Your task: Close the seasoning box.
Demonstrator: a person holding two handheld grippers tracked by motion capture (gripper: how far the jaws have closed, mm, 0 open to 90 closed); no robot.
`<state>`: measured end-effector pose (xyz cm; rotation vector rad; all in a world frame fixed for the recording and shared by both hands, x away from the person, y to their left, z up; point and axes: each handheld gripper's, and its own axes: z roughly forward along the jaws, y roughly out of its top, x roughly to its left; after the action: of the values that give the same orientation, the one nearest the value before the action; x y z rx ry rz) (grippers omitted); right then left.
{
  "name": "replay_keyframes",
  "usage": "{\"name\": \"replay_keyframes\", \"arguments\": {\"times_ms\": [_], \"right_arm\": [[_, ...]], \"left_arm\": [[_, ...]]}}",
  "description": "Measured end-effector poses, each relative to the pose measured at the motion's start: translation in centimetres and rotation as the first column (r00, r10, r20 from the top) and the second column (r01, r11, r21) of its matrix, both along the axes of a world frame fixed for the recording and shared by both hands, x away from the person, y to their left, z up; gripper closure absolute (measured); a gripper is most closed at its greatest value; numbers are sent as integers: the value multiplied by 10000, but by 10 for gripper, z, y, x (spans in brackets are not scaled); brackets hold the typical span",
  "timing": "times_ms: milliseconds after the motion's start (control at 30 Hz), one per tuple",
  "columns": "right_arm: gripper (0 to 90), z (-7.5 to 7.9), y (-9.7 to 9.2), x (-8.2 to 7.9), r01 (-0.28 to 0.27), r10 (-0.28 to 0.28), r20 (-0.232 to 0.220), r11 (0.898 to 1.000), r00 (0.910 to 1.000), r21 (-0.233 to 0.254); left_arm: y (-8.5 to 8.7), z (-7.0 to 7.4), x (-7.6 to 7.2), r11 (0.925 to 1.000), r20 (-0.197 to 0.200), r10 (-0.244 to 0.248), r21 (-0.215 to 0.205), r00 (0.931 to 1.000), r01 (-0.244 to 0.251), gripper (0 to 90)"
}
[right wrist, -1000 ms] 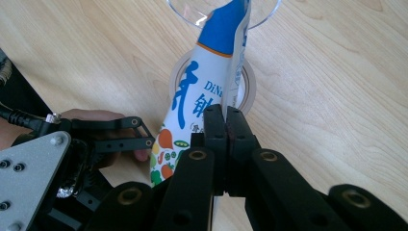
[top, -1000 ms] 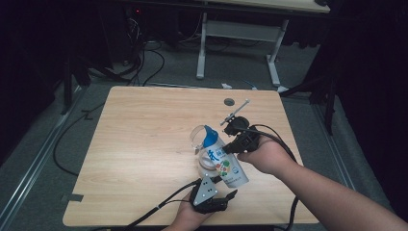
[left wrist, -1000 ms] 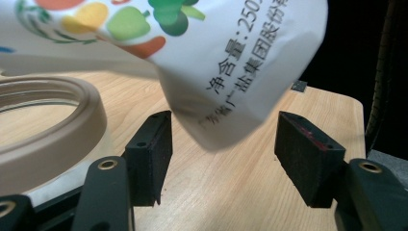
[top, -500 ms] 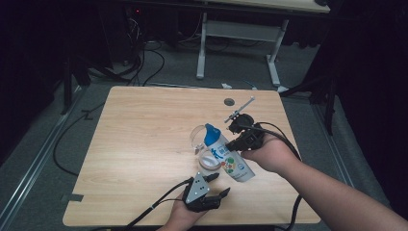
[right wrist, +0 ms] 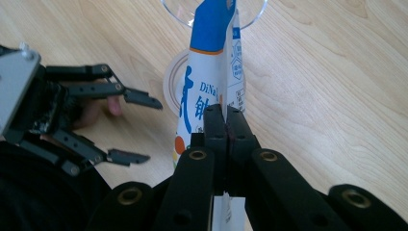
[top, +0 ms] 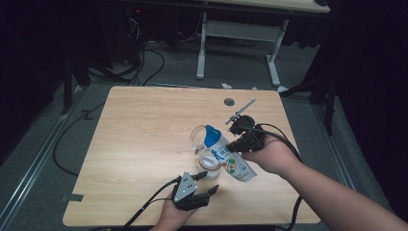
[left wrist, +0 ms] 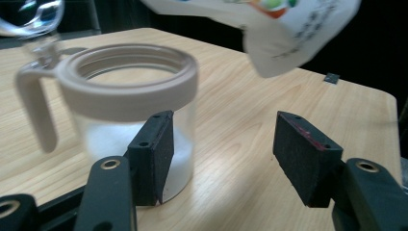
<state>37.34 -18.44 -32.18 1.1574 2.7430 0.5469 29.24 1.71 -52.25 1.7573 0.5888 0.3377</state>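
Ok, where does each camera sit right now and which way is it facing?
High view: above the near table edge, looking forward and down on the table; both forearms enter from below.
Left gripper view: rides the left gripper, low over the wood, facing the jar; its open black jaws rise in front.
Right gripper view: rides the right gripper, looking down along jaws shut on the pouch; the left gripper sits at its left.
Shared: pouch and jar appear in the high view and both gripper views.

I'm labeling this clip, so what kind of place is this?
Probably a lab or recording workroom, not a home: a bare wooden table in a dark room, loose cables on the grey floor, and the metal legs of a second desk behind it.
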Motion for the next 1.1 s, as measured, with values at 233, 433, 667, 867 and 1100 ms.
{"name": "replay_keyframes", "arguments": {"times_ms": [233,433,667,867,1100], "right_arm": [[900,-1,-3,1,-38,38,19,10000,10000,-1],[900,-4,-6,1,-3,3,17,10000,10000,-68],[900,-9,-16,1,301,-301,7,9995,9995,-109],[900,-16,-30,6,624,-620,152,9978,9980,-224],[900,-28,-51,14,986,-982,135,9945,9951,-349]], "left_arm": [[12,1,5,9992,-3,388,0,9992,-388,401],[24,1,7,9978,32,664,56,9978,-664,403],[50,4,14,9923,114,1232,87,9923,-1233,403],[71,8,21,9867,126,1624,36,9866,-1625,392],[87,9,27,9815,144,1901,213,9817,-1904,387]]}}
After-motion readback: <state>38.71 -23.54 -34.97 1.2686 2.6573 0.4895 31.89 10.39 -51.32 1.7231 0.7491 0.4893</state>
